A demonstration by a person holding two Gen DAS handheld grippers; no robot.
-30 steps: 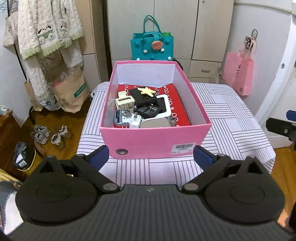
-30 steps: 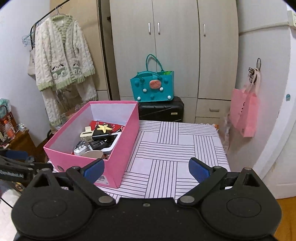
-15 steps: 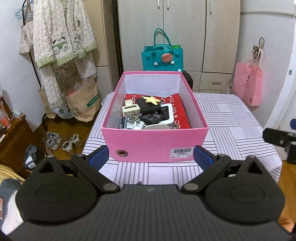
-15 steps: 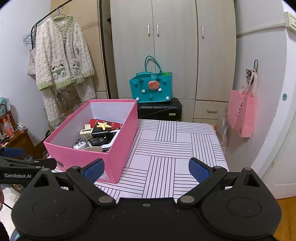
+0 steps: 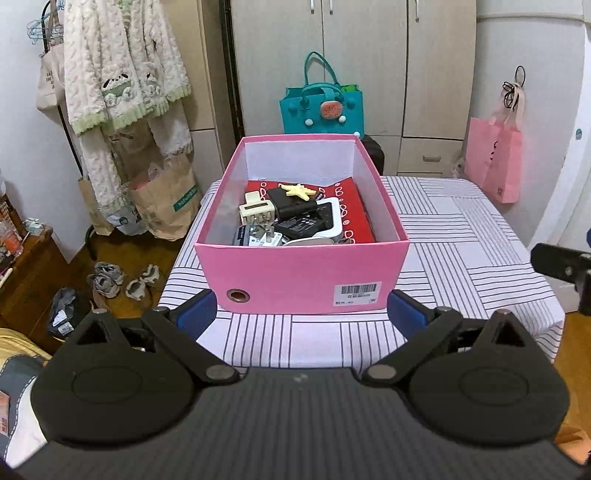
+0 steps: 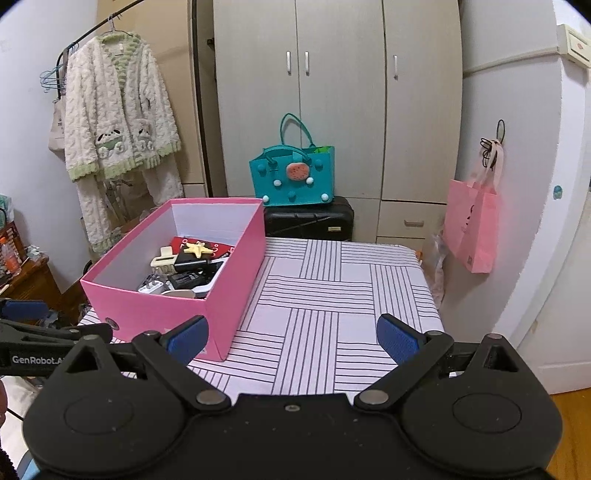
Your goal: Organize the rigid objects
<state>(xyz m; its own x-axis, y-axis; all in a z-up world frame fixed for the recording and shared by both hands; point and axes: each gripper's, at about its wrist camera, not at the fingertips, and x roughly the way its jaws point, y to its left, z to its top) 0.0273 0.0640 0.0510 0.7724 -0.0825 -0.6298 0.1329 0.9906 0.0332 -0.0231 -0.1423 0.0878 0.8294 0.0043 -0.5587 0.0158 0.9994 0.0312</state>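
On the striped table (image 5: pixel 461 236), pink box (image 5: pixel 303 273) just beyond left gripper (image 5: pixel 301 314), left of right gripper (image 6: pixel 291 338), both jaws released.

A fluffy cream-and-green knitted cardigan (image 6: pixel 118 107) hangs from a hanger on a dark clothes rail (image 6: pixel 96 27) at the left wall. Below it, brown paper bags (image 5: pixel 162 195) stand on the wooden floor, near several small grey shoes (image 5: pixel 122 280). A teal felt tote bag (image 6: pixel 293 177) with pompoms sits on top of a black hard-shell suitcase (image 6: pixel 308 219), in front of a beige wardrobe (image 6: pixel 336 92). A pink shopping bag (image 6: pixel 472 221) hangs against the white surface at the right.
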